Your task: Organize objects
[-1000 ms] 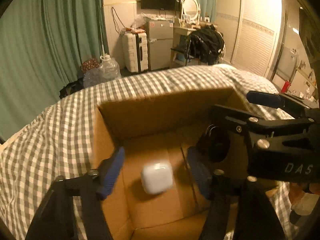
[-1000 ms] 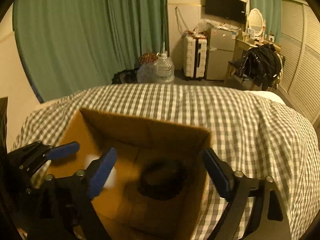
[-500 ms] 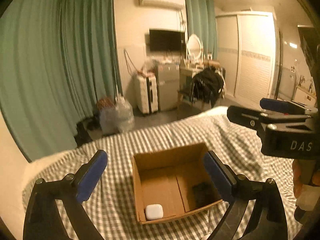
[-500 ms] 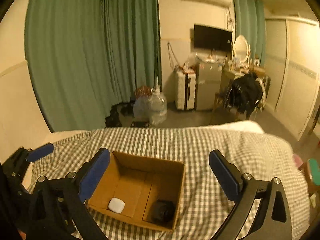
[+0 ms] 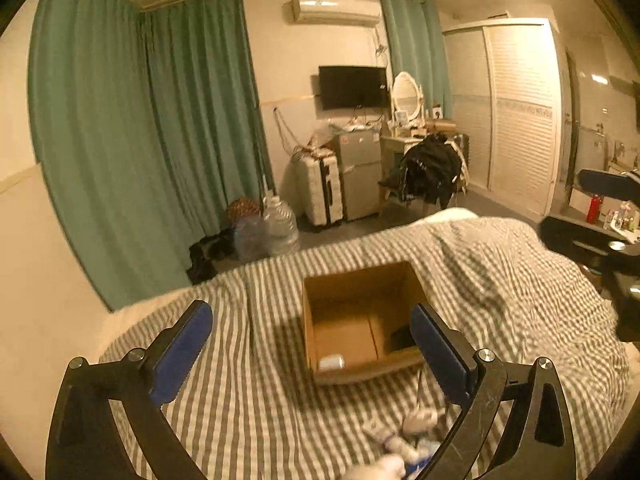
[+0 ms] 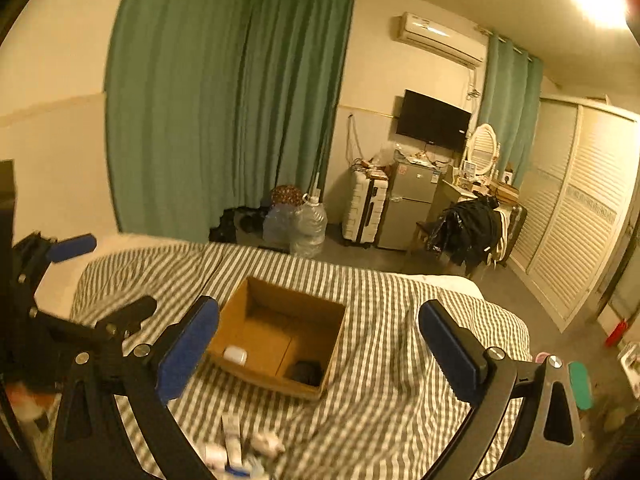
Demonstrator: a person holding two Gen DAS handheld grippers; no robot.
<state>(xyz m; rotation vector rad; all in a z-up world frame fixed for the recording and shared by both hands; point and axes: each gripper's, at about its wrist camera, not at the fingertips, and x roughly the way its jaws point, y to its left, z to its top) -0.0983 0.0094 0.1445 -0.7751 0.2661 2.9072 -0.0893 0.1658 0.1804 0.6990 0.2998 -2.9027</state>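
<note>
An open cardboard box [image 5: 320, 316] [image 6: 336, 332] sits on the checked bedspread [image 5: 248, 400]. Inside lie a white earbud case [image 5: 331, 361] [image 6: 235, 355] and a dark round object [image 5: 401, 336] [image 6: 305, 372]. Several small white items [image 5: 412, 424] [image 6: 240, 446] lie on the bed in front of the box, blurred. My left gripper [image 5: 310, 340] is open and empty, held back and above the box. My right gripper [image 6: 318, 344] is open and empty, also above and behind the box. The left gripper shows at the left edge of the right wrist view [image 6: 72, 248].
Beyond the bed: green curtains [image 6: 224, 112], water jugs [image 6: 308, 224], a white suitcase [image 6: 366, 208], a small fridge [image 6: 412, 200], a chair with dark clothes [image 6: 468, 232], a louvred wardrobe [image 6: 576, 216]. A wall runs along the bed's left side.
Both grippers have pulled up and back from the box. The earbud case dropped from between the left fingers and now lies in the box. The small white items came into view.
</note>
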